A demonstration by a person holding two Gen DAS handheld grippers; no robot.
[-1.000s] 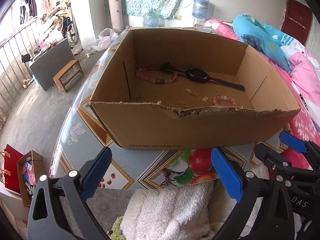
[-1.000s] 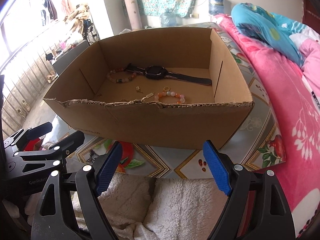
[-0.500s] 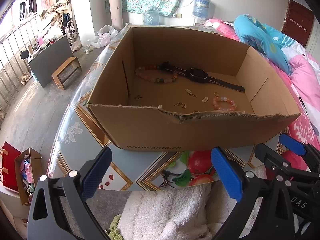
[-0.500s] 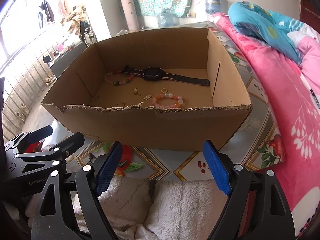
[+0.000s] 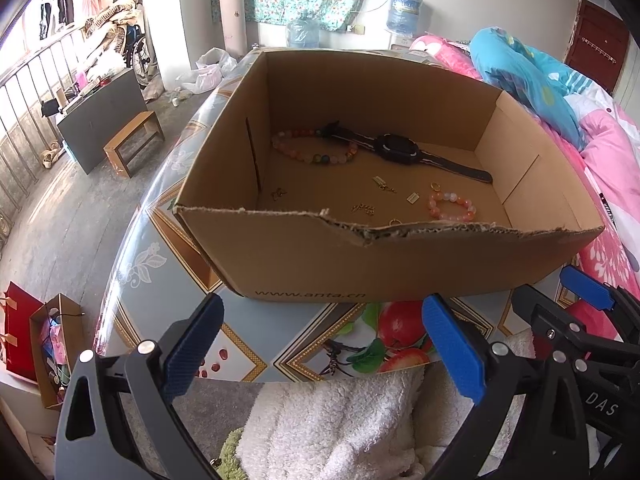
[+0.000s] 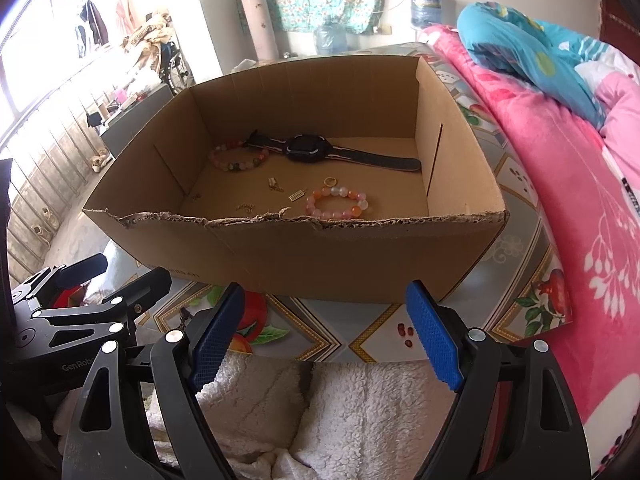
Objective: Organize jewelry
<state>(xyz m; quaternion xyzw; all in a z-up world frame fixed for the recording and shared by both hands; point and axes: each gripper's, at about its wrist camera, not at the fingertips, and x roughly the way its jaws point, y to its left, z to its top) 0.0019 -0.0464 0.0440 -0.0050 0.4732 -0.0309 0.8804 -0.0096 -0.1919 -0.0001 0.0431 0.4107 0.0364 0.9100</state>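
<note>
An open cardboard box stands on a patterned table. Inside lie a black watch, a multicoloured bead bracelet, a pink-orange bead bracelet, a gold ring and several small gold pieces. My left gripper is open and empty, in front of the box's near wall. My right gripper is open and empty, also in front of the box. Each gripper shows at the edge of the other's view.
A white fluffy cloth lies under both grippers at the table's near edge. A bed with pink and blue bedding runs along the right. The floor with a wooden stool and paper bags lies left.
Both views have risen slightly, showing more of the box floor. Both grippers stay open and empty. The jewelry has not moved.
</note>
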